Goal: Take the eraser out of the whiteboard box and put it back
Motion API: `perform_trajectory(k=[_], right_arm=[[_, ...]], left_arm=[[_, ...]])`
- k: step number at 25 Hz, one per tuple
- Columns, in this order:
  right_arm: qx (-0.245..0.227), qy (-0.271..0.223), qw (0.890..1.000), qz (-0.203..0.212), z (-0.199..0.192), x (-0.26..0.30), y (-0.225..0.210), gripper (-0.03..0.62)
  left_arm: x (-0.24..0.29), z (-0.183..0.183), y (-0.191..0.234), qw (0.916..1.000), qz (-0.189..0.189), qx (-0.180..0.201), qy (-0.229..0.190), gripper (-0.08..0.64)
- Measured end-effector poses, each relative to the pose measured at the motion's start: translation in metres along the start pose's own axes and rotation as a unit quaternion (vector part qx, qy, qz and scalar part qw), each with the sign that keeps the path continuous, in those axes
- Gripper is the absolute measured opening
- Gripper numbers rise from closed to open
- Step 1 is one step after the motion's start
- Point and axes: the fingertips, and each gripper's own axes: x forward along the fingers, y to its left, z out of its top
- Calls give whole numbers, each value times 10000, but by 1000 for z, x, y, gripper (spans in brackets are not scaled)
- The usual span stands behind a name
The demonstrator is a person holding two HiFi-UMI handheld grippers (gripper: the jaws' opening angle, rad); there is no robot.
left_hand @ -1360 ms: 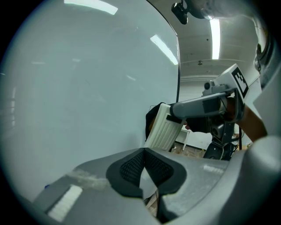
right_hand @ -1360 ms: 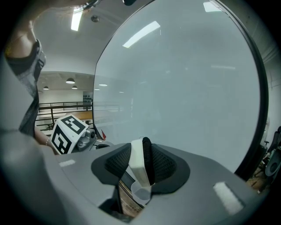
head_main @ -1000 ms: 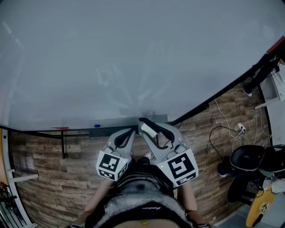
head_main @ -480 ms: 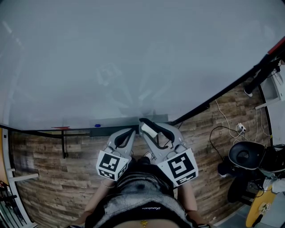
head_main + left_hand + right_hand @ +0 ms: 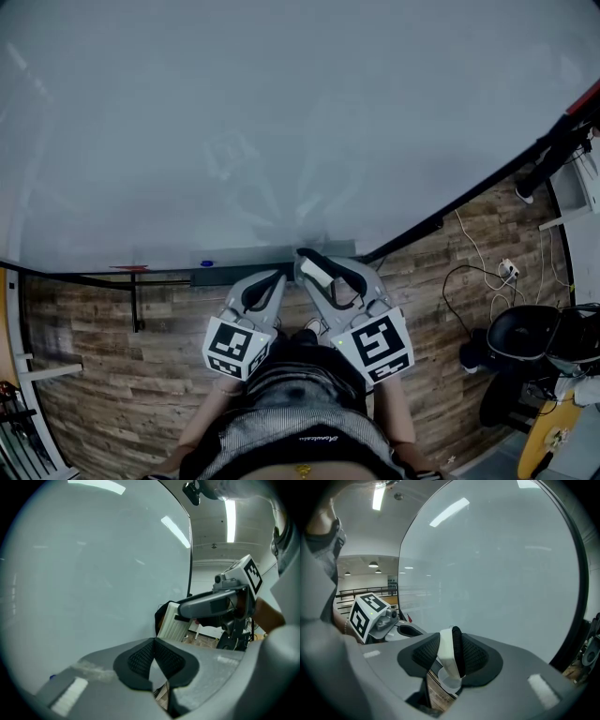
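Observation:
My right gripper (image 5: 317, 262) is shut on the eraser (image 5: 312, 273), a white block with a black felt side, held on edge just in front of the grey whiteboard box (image 5: 234, 275) at the board's lower rim. In the right gripper view the eraser (image 5: 446, 658) stands upright between the mesh pads of that gripper (image 5: 450, 644). My left gripper (image 5: 278, 275) sits close beside it, shut with nothing in it; its pads (image 5: 140, 658) meet at the tips. The left gripper view shows the eraser (image 5: 172, 620) in the right gripper (image 5: 211, 604).
The big whiteboard (image 5: 281, 122) fills the upper part of the head view, with its black frame (image 5: 441, 220) running to the right. On the wooden floor to the right lie cables (image 5: 478, 262) and a black chair (image 5: 520, 333). A small blue thing (image 5: 205, 264) lies in the box.

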Motion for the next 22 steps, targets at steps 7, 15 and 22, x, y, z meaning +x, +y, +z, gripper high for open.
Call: perform_trajectory(k=[7,15,22], right_arm=[[73,189,9998,3,-22,6,2,149],[131,357,9993,47,-44,15,8,149],[193,422,9989,108,-58,23,15,149]], left_arm=[[-5,-5,-4,10000,-8,-59,24,1],[-12,-11,-2,9999,7,-109,36,1],[-19,-13,-4,9999,-12,-164,28,1]])
